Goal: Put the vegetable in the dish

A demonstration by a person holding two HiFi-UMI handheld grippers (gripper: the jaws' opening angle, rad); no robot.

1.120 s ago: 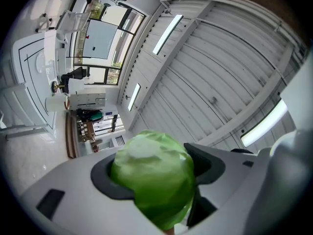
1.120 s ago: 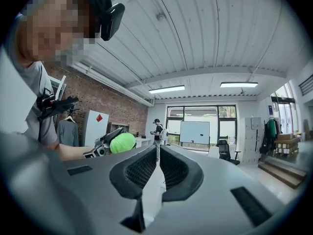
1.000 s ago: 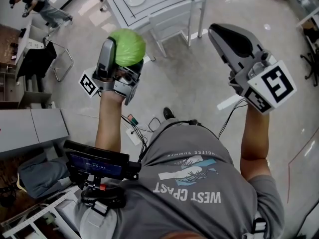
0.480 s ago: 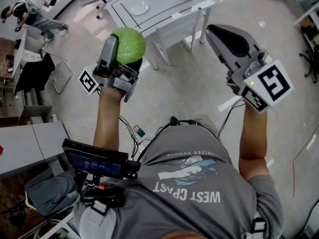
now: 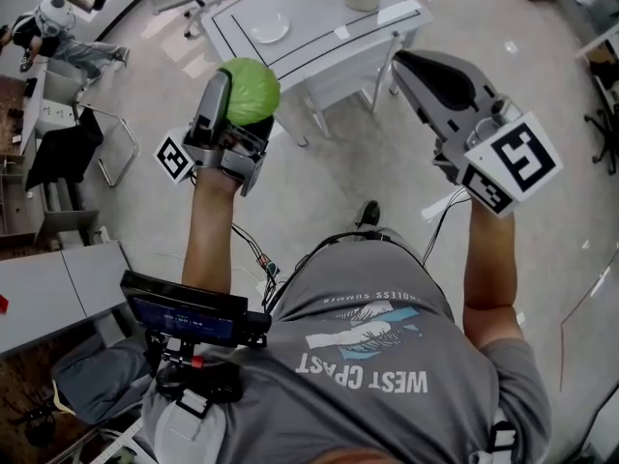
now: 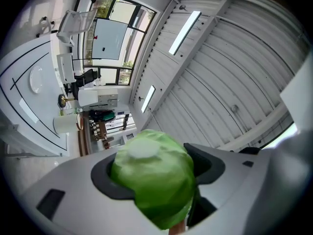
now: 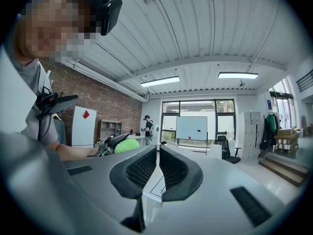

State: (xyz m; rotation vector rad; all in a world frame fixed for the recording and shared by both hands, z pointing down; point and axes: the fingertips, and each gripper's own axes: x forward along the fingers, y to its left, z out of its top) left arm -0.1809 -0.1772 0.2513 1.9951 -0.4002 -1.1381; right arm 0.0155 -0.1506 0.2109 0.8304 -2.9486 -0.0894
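Since a second ago the white table with the dish has slid lower in the head view, closer to both grippers, while the grip looks unchanged. Held up over the floor short of the table edge, the left gripper has its jaws spread around the round green cabbage, pads pressing its sides. The dish lies straight ahead and slightly right of it, nearer this gripper than the right gripper, whose jaws are almost together on nothing
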